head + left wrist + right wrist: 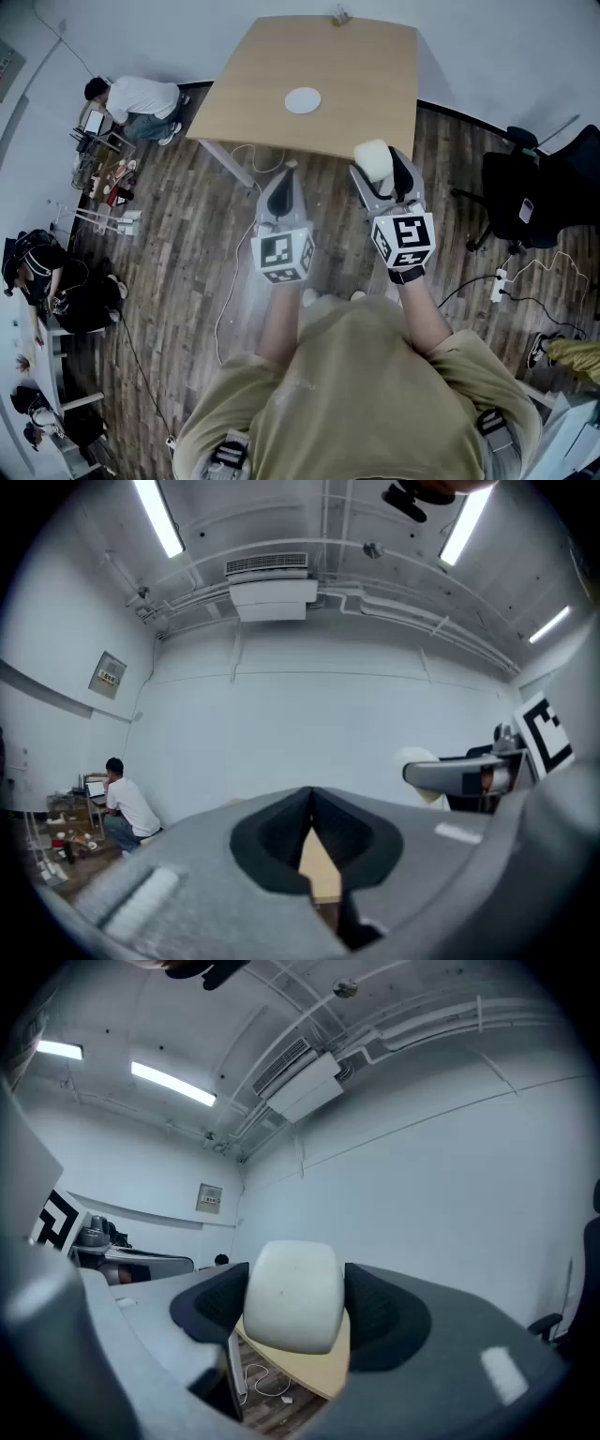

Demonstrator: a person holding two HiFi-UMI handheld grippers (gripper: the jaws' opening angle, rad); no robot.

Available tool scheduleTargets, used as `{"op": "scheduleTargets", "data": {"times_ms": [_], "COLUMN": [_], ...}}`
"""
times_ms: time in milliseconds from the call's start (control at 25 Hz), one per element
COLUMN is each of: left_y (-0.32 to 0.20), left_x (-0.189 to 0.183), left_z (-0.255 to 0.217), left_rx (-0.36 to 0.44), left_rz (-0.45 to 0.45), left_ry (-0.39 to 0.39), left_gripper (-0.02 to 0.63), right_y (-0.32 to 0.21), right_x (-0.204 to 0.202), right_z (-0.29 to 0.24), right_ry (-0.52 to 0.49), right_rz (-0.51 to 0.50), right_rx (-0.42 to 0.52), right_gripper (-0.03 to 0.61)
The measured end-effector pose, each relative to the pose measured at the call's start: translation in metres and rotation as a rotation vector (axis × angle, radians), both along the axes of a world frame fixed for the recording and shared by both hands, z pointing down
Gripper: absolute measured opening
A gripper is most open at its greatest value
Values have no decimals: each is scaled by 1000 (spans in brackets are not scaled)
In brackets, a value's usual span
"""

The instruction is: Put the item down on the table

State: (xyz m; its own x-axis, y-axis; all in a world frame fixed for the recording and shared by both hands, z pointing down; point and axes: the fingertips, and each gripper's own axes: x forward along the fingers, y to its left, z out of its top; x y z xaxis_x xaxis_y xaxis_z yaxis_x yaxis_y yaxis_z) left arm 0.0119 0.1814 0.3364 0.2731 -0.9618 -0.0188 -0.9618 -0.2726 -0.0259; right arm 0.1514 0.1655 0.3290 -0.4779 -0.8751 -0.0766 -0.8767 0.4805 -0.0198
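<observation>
A cream rounded item [373,159] [292,1296] sits clamped between the jaws of my right gripper [379,171] [292,1309], held in the air just at the near edge of the wooden table [319,84]. My left gripper [283,187] [311,829] is shut with nothing in it, its tips meeting, beside the right one and short of the table's edge. In the left gripper view the item [419,761] shows at the right, in the other gripper.
A small white round plate [303,100] lies mid-table. A white cable [246,159] trails on the wood floor under the table's front. A black office chair [539,192] stands to the right. People sit at desks at the far left [141,101].
</observation>
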Motion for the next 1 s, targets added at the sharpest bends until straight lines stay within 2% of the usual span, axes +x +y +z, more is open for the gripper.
{"op": "scheduleTargets", "data": {"times_ms": [240, 480, 720, 1000], "left_y": [28, 34, 22, -21], "left_x": [37, 41, 46, 34], "left_z": [10, 20, 30, 48], "left_rx": [-3, -32, -45, -64], "left_rz": [19, 12, 29, 68], "left_ry": [-17, -24, -31, 8], "left_gripper": [2, 2, 2, 2], "right_y": [15, 19, 12, -26], "right_x": [37, 44, 43, 23], "right_z": [11, 20, 35, 47], "right_ry": [-33, -67, -64, -26], "right_rz": [17, 22, 17, -19], "right_rx": [-24, -47, -87, -97], "right_gripper": [325, 325, 325, 325]}}
